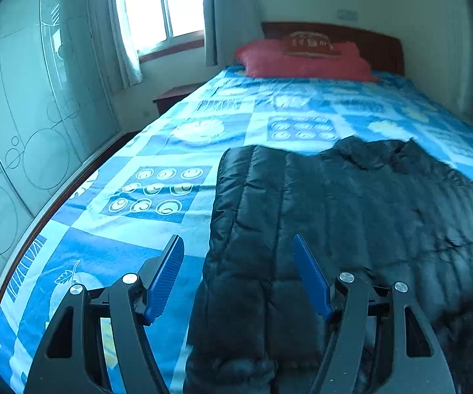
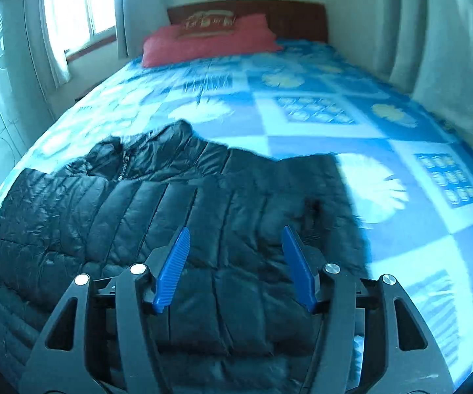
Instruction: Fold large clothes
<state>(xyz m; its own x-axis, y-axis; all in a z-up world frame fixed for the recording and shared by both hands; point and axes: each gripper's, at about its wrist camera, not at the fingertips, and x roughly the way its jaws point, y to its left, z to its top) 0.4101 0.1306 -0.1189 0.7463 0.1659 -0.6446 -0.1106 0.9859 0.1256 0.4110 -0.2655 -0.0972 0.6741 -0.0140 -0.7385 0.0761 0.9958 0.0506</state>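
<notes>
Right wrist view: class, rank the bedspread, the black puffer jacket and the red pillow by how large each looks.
1. Bedspread
2. Black puffer jacket, though its nearness to the camera inflates it
3. Red pillow, far off, so it looks smallest

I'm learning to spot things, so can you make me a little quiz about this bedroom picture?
1. True or false: the black puffy jacket lies on the blue bed cover.
2. What colour is the pillow? A green, B red, C white.
3. Are the right tongs pinching the jacket, or open?

Key: 1 true. 2 B. 3 Open; the left tongs are open too.
</notes>
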